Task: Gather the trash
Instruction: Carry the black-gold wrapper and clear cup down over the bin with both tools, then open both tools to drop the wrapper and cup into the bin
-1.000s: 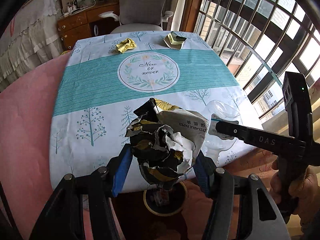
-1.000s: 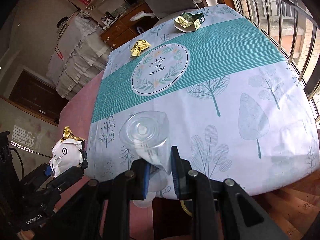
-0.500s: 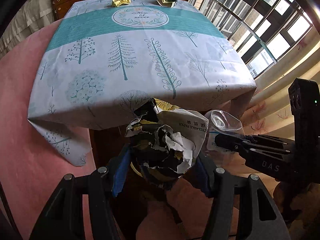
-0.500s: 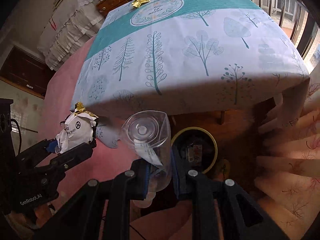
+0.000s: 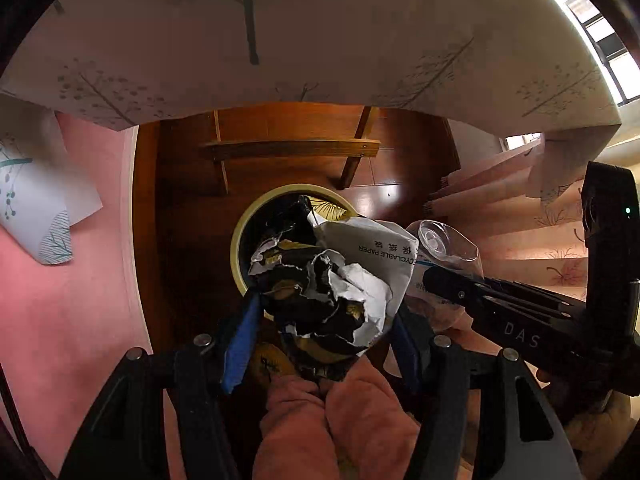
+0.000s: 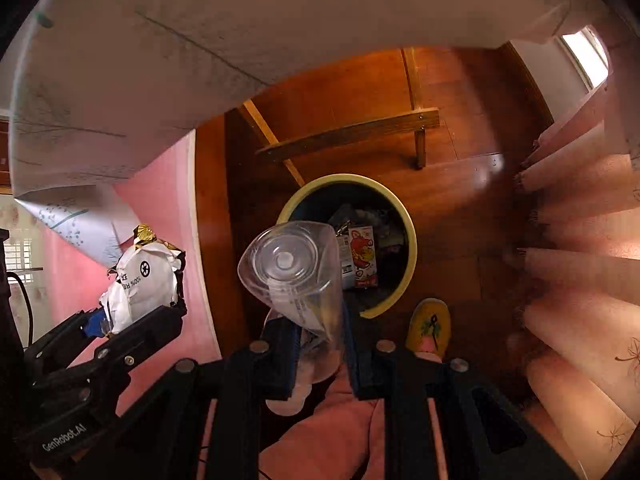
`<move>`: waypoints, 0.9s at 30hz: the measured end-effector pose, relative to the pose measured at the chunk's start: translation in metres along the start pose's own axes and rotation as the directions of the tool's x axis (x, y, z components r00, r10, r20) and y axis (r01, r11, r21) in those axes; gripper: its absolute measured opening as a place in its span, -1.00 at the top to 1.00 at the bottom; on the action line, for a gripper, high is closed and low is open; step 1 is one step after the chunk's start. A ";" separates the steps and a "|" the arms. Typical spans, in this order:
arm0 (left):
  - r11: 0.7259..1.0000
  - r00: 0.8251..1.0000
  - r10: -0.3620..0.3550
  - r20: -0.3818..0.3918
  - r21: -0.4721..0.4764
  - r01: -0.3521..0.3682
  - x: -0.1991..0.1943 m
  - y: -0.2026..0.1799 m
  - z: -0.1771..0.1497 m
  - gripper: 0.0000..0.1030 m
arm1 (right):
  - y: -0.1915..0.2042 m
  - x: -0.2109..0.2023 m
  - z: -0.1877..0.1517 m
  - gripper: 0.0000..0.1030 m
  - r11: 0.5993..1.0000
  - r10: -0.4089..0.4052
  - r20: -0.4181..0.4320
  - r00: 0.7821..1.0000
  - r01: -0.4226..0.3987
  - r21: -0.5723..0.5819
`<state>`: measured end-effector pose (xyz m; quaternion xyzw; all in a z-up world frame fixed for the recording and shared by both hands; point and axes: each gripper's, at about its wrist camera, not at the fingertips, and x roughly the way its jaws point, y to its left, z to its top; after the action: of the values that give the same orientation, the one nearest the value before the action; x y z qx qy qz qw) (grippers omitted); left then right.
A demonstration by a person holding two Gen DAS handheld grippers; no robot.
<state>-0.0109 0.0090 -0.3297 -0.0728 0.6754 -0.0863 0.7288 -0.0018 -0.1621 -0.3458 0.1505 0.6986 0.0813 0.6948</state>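
Observation:
My left gripper (image 5: 324,312) is shut on a crumpled black, white and gold paper bag (image 5: 332,280), held just above a round bin with a yellow rim (image 5: 236,248) on the wooden floor. My right gripper (image 6: 320,344) is shut on a clear plastic bottle (image 6: 292,268), squashed flat between the blue pads, its base facing the camera. That bottle hangs over the near left edge of the bin (image 6: 412,256), which holds several wrappers and a small red and white carton (image 6: 362,258). Each view shows the other gripper: the right one (image 5: 436,280) with its bottle (image 5: 444,240), the left one (image 6: 132,320) with its bag (image 6: 140,284).
The table's overhanging tree-print cloth (image 5: 320,40) fills the top of both views, with wooden table legs and a crossbar (image 6: 348,132) behind the bin. A pink rug (image 5: 72,300) lies left. A yellow slipper (image 6: 430,326) and pink trouser legs are below.
Both grippers dropped from above the tabletop to below its edge and tilted downward. The tabletop left view; the bin under the table now sits right beneath the bag and bottle.

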 end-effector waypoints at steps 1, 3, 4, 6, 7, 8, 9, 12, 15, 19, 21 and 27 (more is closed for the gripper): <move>1.000 1.000 0.005 -0.008 -0.002 -0.005 0.015 0.002 0.001 -0.15 | -0.006 0.015 0.003 0.63 1.000 -0.006 -0.008 1.000 0.006 0.006; 1.000 1.000 0.019 -0.020 0.001 -0.019 0.043 0.006 0.005 -0.16 | -0.013 0.041 0.008 0.63 1.000 -0.016 -0.023 1.000 0.016 0.011; 1.000 0.999 0.027 -0.023 0.005 -0.027 0.054 0.007 0.006 -0.19 | -0.016 0.054 0.010 0.63 1.000 -0.022 -0.030 0.999 0.022 0.009; 0.999 0.999 0.036 -0.026 0.013 -0.036 0.075 0.009 0.009 -0.24 | -0.021 0.077 0.014 0.62 1.000 -0.030 -0.043 0.999 0.030 0.005; 0.999 0.999 0.039 -0.029 0.016 -0.038 0.084 0.010 0.010 -0.27 | -0.024 0.088 0.015 0.59 1.000 -0.030 -0.053 0.998 0.031 0.004; 0.999 0.999 0.045 -0.030 0.019 -0.044 0.092 0.010 0.011 -0.33 | -0.026 0.097 0.017 0.57 1.000 -0.029 -0.063 0.998 0.029 0.005; 0.999 0.998 0.047 -0.040 0.023 -0.046 0.099 0.011 0.011 -0.38 | -0.029 0.105 0.020 0.57 1.000 -0.030 -0.071 0.997 0.030 0.008; 0.998 0.993 0.060 -0.100 0.006 -0.060 0.115 0.016 0.014 -0.67 | -0.036 0.120 0.022 0.38 0.999 -0.018 -0.100 0.995 0.022 0.039; 0.997 0.991 0.065 -0.116 -0.021 -0.068 0.118 0.024 0.012 -0.84 | -0.040 0.121 0.022 -0.16 0.998 -0.010 -0.085 0.996 0.015 0.059; 0.995 0.991 0.101 -0.084 -0.006 -0.102 0.111 0.025 0.007 -0.93 | -0.039 0.121 0.021 -0.21 0.997 -0.018 -0.083 0.996 0.023 0.067; 0.993 0.991 0.117 -0.072 -0.001 -0.117 0.106 0.026 0.007 -0.93 | -0.040 0.118 0.021 -0.21 0.997 -0.006 -0.086 0.996 0.012 0.076; 0.991 0.991 0.129 -0.022 -0.027 -0.129 0.075 0.027 0.010 -0.93 | -0.034 0.095 0.020 -0.21 0.997 0.003 -0.065 0.998 0.002 0.072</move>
<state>0.0051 0.0189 -0.4078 -0.0385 0.6872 -0.0302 0.7248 0.0163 -0.1651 -0.4470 0.1729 0.7234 0.0613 0.6656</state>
